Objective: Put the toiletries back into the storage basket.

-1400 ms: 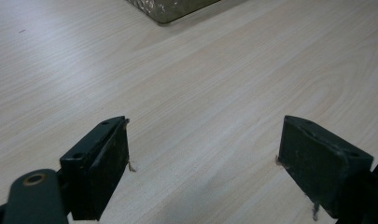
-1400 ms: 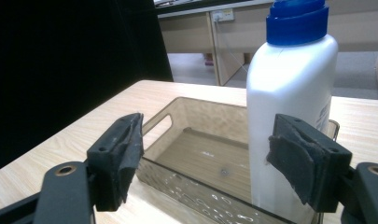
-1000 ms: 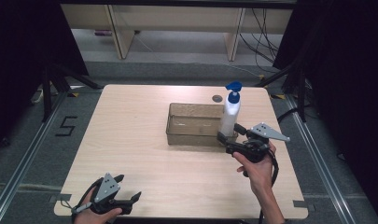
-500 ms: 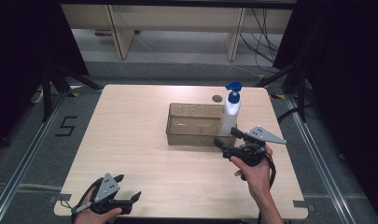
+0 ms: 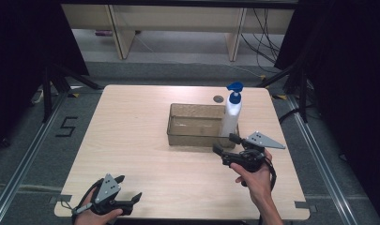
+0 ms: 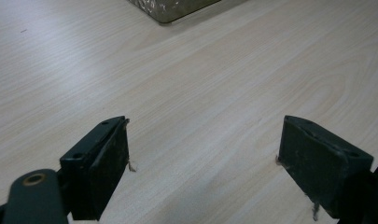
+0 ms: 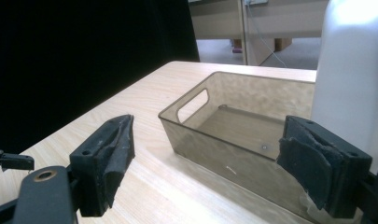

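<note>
From the high view, the white pump bottle with the blue top (image 5: 231, 115) stood at the right end of the smoky clear plastic bin (image 5: 197, 125) on the pale wood desk (image 5: 131, 140), and the right claw (image 5: 225, 144) gaped just in front of it. One careless nudge could've tipped that tall bottle.

Left gripper view: left claw (image 6: 203, 161) wide open over bare desk, holding nothing.

Right gripper view: the bottle (image 7: 352, 79) loomed right behind one jaw, so clipping it looked easy.
</note>
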The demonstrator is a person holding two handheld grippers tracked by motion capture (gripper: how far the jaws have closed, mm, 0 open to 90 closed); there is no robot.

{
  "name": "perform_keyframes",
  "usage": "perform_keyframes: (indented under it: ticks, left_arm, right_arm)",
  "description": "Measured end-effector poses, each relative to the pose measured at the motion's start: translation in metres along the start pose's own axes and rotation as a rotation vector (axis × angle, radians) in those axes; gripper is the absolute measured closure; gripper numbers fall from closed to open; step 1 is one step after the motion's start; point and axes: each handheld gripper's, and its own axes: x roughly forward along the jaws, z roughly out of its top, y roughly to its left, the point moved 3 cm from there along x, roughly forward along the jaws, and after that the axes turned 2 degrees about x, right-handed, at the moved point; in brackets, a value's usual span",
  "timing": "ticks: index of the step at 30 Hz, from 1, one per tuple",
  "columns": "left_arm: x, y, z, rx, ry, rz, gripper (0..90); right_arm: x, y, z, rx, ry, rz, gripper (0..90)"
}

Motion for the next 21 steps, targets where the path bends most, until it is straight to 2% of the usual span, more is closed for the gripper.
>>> perform_keyframes:
  ticks: [3,4,6,8,9,10,11,13,14,15,16,18,19,21]
  left_arm:
    - [0.000,0.000,0.000,-0.002,-0.002,0.000,15.6]
    - [0.001,-0.002,0.000,-0.019,-0.017,-0.004,15.6]
    - [0.001,-0.002,0.001,-0.025,-0.022,-0.007,15.6]
    - [0.001,-0.002,0.000,-0.021,-0.018,-0.005,15.6]
    - [0.000,-0.001,0.000,-0.010,-0.009,0.000,15.6]
    - [0.000,0.000,0.000,-0.004,-0.002,-0.001,15.6]
    - [0.001,-0.002,0.001,-0.018,-0.018,-0.013,15.6]
    - [0.001,-0.002,0.001,-0.018,-0.022,-0.009,15.6]
    - [0.001,-0.002,0.001,-0.019,-0.022,-0.009,15.6]
    - [0.001,-0.003,0.001,-0.026,-0.022,-0.008,15.6]
    - [0.001,-0.002,0.001,-0.024,-0.020,-0.010,15.6]
    - [0.001,-0.002,0.001,-0.019,-0.019,-0.010,15.6]
    - [0.001,-0.002,0.001,-0.019,-0.021,-0.009,15.6]
    - [0.001,-0.002,0.001,-0.018,-0.022,-0.009,15.6]
  right_arm:
    - [0.000,0.001,-0.003,0.012,0.004,0.007,18.9]
    - [0.000,0.002,-0.006,0.021,0.021,0.009,18.9]
    - [-0.001,0.003,-0.007,0.029,0.033,0.011,18.9]
    - [0.001,0.001,-0.010,0.008,0.027,0.008,19.0]
    - [0.001,0.003,-0.012,0.032,0.043,0.006,19.0]
    - [0.001,0.001,-0.013,0.008,0.035,0.010,19.0]
    - [0.001,0.003,-0.015,0.051,0.046,0.011,19.0]
    - [0.003,0.001,-0.017,0.021,0.028,0.020,18.9]
    - [0.004,0.001,-0.019,0.027,0.038,0.017,19.0]
    - [0.003,0.004,-0.020,0.067,0.048,0.020,19.0]
    - [0.004,0.002,-0.021,0.042,0.046,0.024,18.9]
    - [0.005,0.002,-0.022,0.033,0.049,0.018,19.0]
    - [0.004,0.003,-0.023,0.053,0.072,0.011,19.0]
    - [0.004,0.002,-0.025,0.027,0.060,0.017,19.0]
